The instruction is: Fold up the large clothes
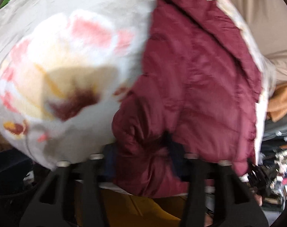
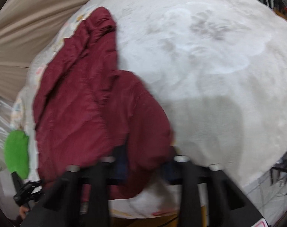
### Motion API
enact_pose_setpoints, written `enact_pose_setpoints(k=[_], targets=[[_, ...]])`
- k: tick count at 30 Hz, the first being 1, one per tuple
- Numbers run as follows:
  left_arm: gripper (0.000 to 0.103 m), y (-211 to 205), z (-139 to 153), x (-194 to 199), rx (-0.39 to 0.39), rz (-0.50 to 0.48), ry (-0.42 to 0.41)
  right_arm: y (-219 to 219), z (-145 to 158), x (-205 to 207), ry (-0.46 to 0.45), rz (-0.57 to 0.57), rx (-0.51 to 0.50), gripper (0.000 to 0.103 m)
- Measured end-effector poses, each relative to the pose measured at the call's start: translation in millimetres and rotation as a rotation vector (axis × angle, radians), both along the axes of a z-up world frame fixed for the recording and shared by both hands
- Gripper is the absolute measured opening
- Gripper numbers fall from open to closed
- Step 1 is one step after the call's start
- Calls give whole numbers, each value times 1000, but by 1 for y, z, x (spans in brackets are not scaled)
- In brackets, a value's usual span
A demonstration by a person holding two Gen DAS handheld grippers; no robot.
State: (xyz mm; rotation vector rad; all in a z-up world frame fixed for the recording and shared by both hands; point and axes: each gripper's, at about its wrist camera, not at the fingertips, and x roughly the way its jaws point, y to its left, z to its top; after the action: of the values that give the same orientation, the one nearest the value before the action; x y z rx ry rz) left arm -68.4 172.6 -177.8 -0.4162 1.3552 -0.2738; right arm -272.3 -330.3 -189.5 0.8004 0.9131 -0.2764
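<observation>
A maroon padded jacket (image 1: pixel 196 79) lies on a white flowered blanket (image 1: pixel 67 56) spread over a bed. In the left wrist view its near edge bunches between the fingers of my left gripper (image 1: pixel 143 160), which is shut on it. In the right wrist view the jacket (image 2: pixel 90 102) runs from far left toward me, and its near end drapes between the fingers of my right gripper (image 2: pixel 143 166), which is shut on it. The fingertips of both grippers are hidden by the cloth. Both views are blurred.
The blanket (image 2: pixel 209 66) fills most of the right wrist view. A beige curtain (image 2: pixel 30 28) hangs behind the bed. A green object (image 2: pixel 16 151) lies at the left. An orange cloth (image 1: pixel 281 102) and clutter sit at the right in the left wrist view.
</observation>
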Motion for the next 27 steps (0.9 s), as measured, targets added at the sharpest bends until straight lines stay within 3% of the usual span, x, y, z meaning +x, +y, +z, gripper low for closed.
enact_pose_setpoints(k=[3, 6, 9, 14, 18, 21, 23, 27], targets=[[9, 1, 30, -7, -43, -45, -71, 9, 28, -10, -93, 27, -40, 9], [7, 12, 72, -21, -115, -60, -139, 20, 63, -23, -171, 88, -83, 7], [6, 19, 127, -39, -141, -38, -274, 33, 106, -35, -241, 149, -154, 6], [6, 36, 211, -57, -194, 80, -496, 19, 176, -56, -428, 35, -171, 6], [6, 20, 259, -38, -202, 77, -621, 3, 224, -43, -606, -42, -184, 6], [6, 2, 275, 1, -173, 63, -696, -14, 241, 0, -678, -56, -187, 6], [6, -11, 272, 35, -138, 66, -703, -26, 241, 43, -667, -63, -198, 6], [6, -43, 230, 134, -52, 109, -577, -50, 217, 141, -533, -57, -173, 6]])
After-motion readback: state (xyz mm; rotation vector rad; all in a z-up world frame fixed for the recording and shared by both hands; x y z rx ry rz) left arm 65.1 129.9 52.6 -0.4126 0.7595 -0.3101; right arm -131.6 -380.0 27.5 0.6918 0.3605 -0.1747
